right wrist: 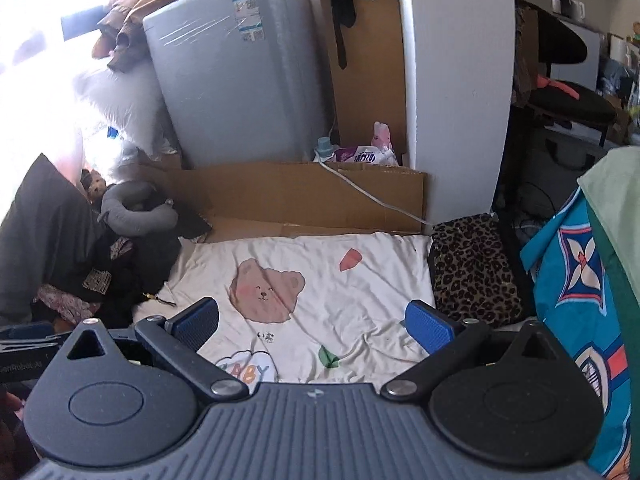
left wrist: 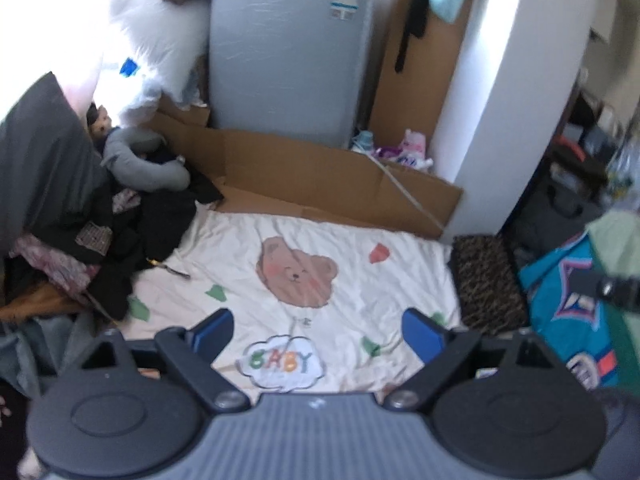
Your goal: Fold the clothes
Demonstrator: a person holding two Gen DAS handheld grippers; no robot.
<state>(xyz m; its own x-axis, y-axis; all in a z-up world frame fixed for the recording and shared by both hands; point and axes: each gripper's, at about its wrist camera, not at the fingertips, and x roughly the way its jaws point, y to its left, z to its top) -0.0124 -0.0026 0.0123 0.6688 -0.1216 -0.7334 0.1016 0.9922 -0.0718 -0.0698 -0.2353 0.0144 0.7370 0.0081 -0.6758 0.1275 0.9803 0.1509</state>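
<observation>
A pile of dark clothes (left wrist: 120,240) (right wrist: 100,276) lies at the left edge of a cream sheet (left wrist: 360,288) (right wrist: 360,292) printed with a bear and the word BABY. My left gripper (left wrist: 318,334) hovers over the near part of the sheet, jaws wide and open with nothing between the blue pads. My right gripper (right wrist: 314,328) hangs over the same sheet, also open and holding nothing. A teal patterned fabric (left wrist: 568,300) (right wrist: 580,280) with pale green cloth above it fills the right edge. A leopard-print cloth (left wrist: 488,280) (right wrist: 476,268) lies beside the sheet's right side.
A grey washing machine (left wrist: 288,52) (right wrist: 240,76) stands behind flattened cardboard (left wrist: 320,176) (right wrist: 304,192), with a white pillar (left wrist: 508,92) (right wrist: 456,80) to its right. A grey neck pillow (left wrist: 144,160) (right wrist: 132,208) and a dark cushion (left wrist: 44,152) sit at the left.
</observation>
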